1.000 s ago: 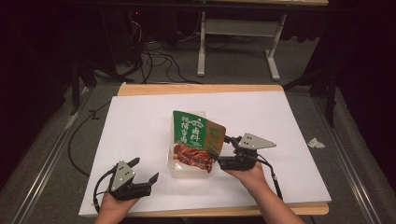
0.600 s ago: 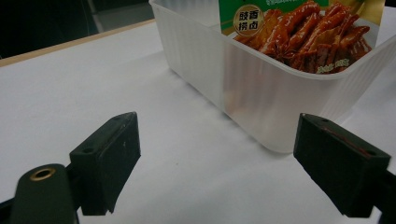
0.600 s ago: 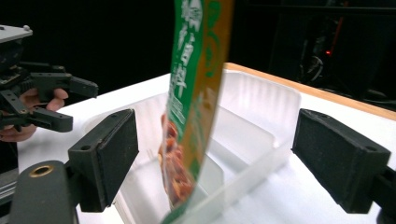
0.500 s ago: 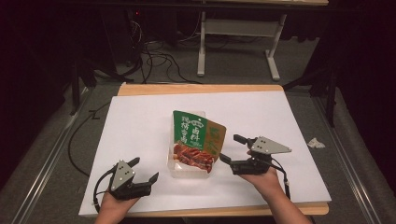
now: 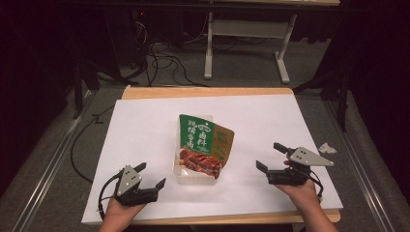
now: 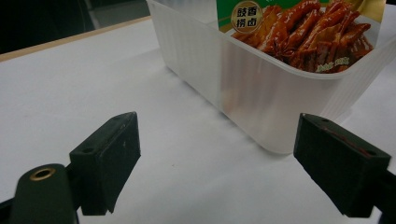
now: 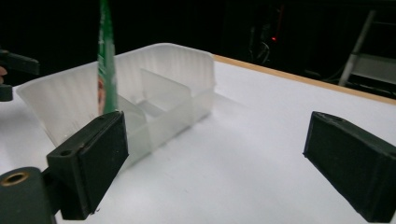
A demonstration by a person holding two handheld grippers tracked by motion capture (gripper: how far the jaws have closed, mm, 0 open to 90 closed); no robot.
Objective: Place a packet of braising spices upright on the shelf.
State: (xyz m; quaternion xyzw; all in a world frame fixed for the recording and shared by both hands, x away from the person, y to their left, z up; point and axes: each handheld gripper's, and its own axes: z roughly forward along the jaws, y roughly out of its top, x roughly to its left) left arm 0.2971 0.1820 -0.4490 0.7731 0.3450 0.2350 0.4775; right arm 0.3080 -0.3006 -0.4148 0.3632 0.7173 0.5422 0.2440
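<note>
On the white tabletop, a translucent plastic container sits near the middle, a little toward the person's side. A green snack packet printed with reddish-brown food stands tilted in the container, its lower end inside the walls and its top leaning away from the person. From the right gripper view, the container has a dividing wall inside, and the packet appears edge-on as a thin green strip rising above the rim.

To the right of the container, the right gripper is well apart from it, held in the person's hand above the tabletop. Its jaws have just been opening and now stand wide apart with nothing between them but bare white surface.

To the left, the left gripper rests near the front edge of the tabletop, close to the container's near corner without touching it. Its jaws are also spread apart and empty; in the left gripper view the container's wall lies just beyond them, with the packet's printed picture above the rim.
</note>
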